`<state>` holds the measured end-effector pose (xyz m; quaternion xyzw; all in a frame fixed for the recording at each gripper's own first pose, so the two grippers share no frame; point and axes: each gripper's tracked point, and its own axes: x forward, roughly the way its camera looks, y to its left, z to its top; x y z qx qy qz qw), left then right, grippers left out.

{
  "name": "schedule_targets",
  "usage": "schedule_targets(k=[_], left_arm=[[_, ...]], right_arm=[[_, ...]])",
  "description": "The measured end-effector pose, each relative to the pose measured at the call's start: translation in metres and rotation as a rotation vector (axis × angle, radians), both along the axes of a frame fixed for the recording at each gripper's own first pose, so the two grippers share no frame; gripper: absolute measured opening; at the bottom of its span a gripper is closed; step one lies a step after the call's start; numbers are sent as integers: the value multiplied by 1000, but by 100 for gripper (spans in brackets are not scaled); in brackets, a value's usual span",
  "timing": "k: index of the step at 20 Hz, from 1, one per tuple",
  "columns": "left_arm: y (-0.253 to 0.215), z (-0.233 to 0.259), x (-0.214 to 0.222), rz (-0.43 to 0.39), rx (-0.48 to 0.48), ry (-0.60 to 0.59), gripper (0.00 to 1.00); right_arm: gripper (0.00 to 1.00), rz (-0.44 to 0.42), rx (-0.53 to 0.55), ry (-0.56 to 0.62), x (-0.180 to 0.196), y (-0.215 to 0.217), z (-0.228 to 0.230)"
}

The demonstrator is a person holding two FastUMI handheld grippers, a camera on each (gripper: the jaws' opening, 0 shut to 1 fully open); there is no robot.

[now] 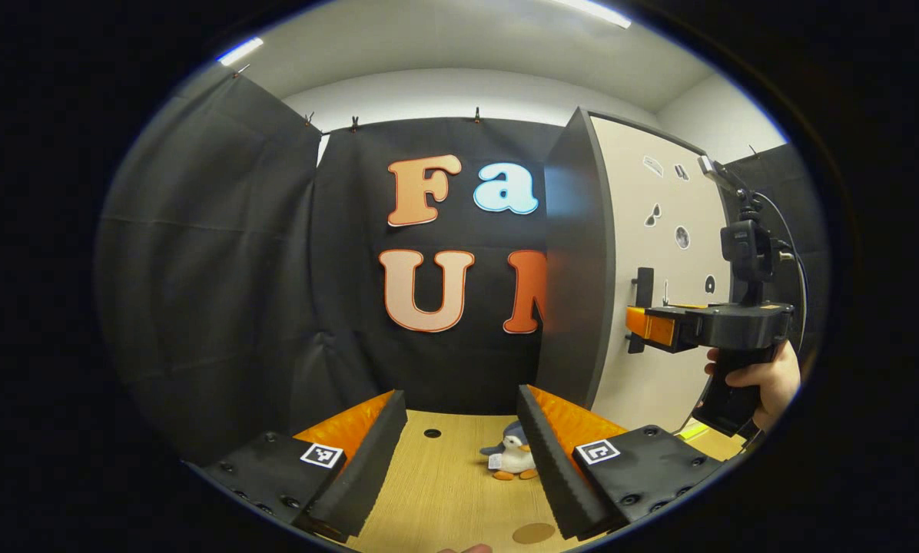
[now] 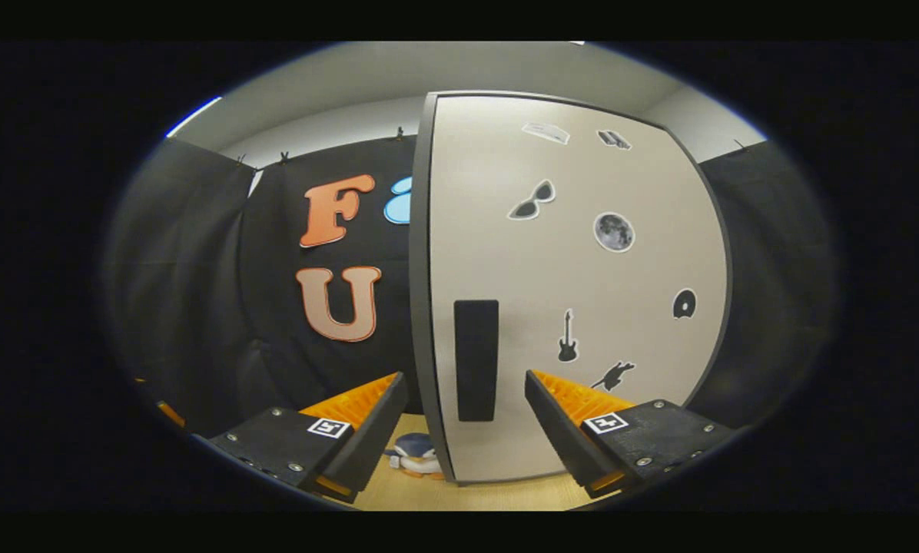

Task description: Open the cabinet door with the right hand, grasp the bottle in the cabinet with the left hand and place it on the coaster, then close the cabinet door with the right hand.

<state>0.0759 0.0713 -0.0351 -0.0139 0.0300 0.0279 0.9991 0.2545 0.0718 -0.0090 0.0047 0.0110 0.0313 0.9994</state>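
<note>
The tall cabinet point(image 1: 578, 253) stands on the right of the table, and its beige door point(image 2: 582, 292) with small stickers is closed. Whatever is inside is hidden. My right gripper point(image 2: 466, 384) is open, level with the door's black vertical handle point(image 2: 476, 359), which lies in the gap between its fingers. In the left gripper view, that gripper point(image 1: 648, 326) reaches the handle point(image 1: 644, 296), held by a hand point(image 1: 763, 380). My left gripper point(image 1: 459, 399) hangs open and empty over the wooden table point(image 1: 436, 484). A round brown coaster point(image 1: 534, 532) lies near its right finger.
A small penguin plush point(image 1: 512, 455) sits on the table just left of the cabinet's front corner, also seen as the plush point(image 2: 416, 455) in the right gripper view. Black cloth walls close the booth behind and to the left. A small hole point(image 1: 432, 433) marks the tabletop.
</note>
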Motion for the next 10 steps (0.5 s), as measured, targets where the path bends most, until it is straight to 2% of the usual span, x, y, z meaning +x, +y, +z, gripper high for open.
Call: schedule_targets(k=[6,8,10], left_arm=[[10,-12,14,0,-1,17,94],[12,-15,16,-1,1,24,94],[14,-16,18,-1,2,26,94]], right_arm=[[94,-28,38,25,35,-4,-8],[89,-44,34,23,43,-9,-8],[76,-40,48,43,51,-7,-13]])
